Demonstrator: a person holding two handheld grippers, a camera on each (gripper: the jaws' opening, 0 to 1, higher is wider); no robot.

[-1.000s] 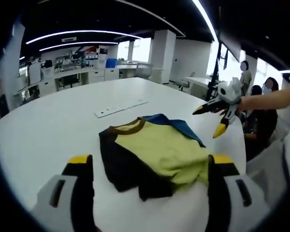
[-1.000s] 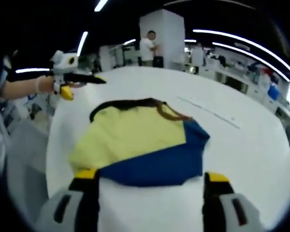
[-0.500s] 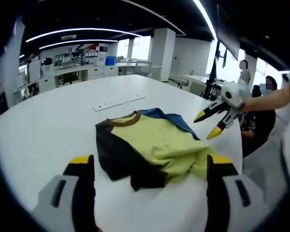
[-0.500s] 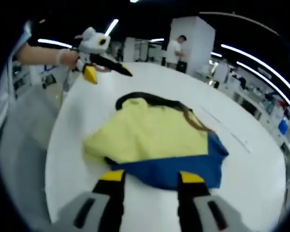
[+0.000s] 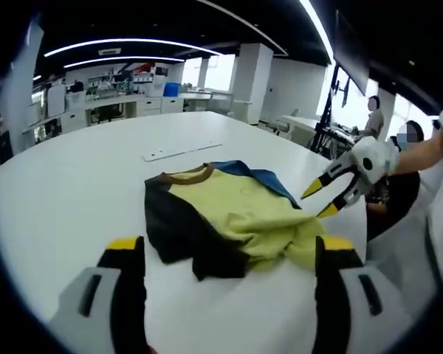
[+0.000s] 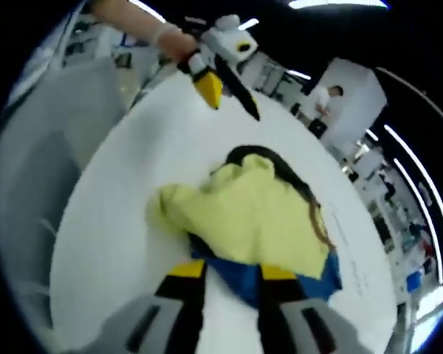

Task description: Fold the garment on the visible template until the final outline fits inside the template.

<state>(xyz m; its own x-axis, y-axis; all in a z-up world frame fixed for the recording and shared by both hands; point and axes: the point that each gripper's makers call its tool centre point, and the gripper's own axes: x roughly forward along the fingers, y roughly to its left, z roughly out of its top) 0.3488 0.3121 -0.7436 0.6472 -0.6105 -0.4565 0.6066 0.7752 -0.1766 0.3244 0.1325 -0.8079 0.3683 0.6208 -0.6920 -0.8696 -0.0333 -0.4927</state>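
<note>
Right claw (image 6: 227,270): jaws drawn close together, yellow tips resting at the blue edge of the garment (image 6: 258,221); a fold of blue cloth sits between them, but whether it is actually pinched I cannot tell. Same claw appears in the left gripper view at the right side, black jaws with yellow tips, pointing toward the garment's near corner, tips just beside the yellow cloth; a gloved hand (image 5: 375,158) holds it.

Left claw (image 5: 225,254): jaws spread wide, nothing between them, tips above the bare tabletop (image 5: 74,192) just short of the garment. In the right gripper view it hangs in the air beyond the far side of the garment, well apart from it, held by a hand (image 6: 176,43).

Garment: lies bunched on the white round tabletop, roughly at the middle. Yellow body up, brown collar, black sleeve toward the left claw, blue panel toward the right claw. Outline irregular, cloth rumpled at the yellow corner.

Pale flat strip (image 5: 181,152) lies on the tabletop beyond the garment, apart from it.

People (image 5: 410,140) stand behind the tabletop edge.
</note>
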